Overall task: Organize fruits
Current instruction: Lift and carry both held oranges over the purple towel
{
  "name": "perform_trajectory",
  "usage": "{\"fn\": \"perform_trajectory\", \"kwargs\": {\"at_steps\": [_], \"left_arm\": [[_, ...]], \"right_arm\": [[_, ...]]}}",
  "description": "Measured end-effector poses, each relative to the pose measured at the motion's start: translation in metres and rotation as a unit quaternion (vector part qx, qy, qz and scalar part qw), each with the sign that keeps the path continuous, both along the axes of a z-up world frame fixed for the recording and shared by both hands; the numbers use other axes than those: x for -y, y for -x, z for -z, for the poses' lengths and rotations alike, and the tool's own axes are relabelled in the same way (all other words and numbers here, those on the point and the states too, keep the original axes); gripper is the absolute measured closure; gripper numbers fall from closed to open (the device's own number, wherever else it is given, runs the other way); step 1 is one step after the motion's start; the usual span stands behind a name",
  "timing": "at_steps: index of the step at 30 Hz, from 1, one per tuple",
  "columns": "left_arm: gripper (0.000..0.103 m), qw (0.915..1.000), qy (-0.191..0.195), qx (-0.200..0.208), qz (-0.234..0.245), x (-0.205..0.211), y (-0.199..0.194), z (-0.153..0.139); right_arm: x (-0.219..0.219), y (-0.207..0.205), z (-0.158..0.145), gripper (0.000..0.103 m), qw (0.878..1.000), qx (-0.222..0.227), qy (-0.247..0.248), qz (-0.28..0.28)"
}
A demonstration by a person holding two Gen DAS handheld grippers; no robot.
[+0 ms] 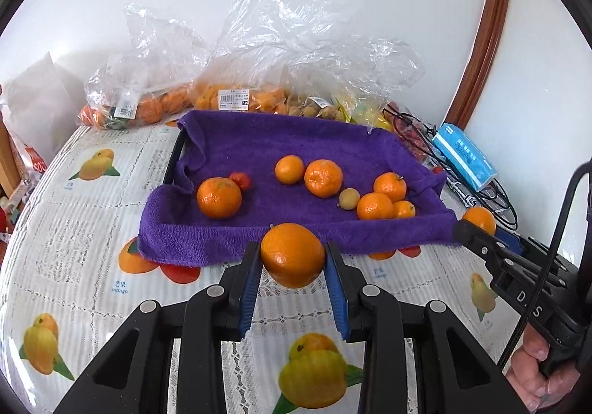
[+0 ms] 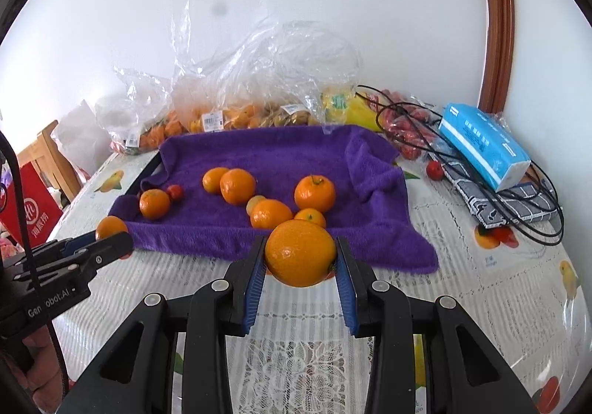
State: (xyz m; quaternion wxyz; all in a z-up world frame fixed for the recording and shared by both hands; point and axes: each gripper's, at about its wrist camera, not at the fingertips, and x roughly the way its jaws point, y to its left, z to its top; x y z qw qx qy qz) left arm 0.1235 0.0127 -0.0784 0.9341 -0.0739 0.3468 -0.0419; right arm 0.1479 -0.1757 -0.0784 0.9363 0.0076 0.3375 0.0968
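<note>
A deep purple towel [image 1: 296,151] lines a black-edged tray. The mandarins [image 1: 219,198] on it are bright orange, beside a small red fruit [image 1: 240,180] and a pale yellow-brown one [image 1: 349,198], perhaps a longan. The worktop's cloth [image 1: 85,229] is white lace-patterned, printed with yellow and orange mangoes. The tissue pack [image 2: 484,145] is sky blue. Both grippers are black with blue pads [image 1: 248,293].

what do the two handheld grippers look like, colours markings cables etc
Both are matte black plastic with angular, cut-out linkage arms joined by silver round pivot pins. The fingers carry ribbed blue pads. The left gripper shows white lettering "Genrobot.AI" on its side in the right wrist view; the right gripper shows "D. S" in the left wrist view. A black cable runs along the right one. No sleeves are visible.
</note>
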Motion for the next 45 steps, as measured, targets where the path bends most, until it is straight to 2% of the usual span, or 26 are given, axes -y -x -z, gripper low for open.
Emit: {"fn": "perform_trajectory", "kwargs": {"at_steps": [25,45], "left_arm": [[0.071,0.9989,-0.004,0.038,-0.027,-0.012,0.0,-0.04],[0.071,0.9985,-0.008,0.039,-0.038,-0.02,-0.033,-0.044]], "right_arm": [[-0.008,-0.012,-0.033,0.067,0.999,0.034,0.002,0.0],[-0.012,-0.042,-0.037,0.067,0.999,0.039,-0.002,0.0]]}}
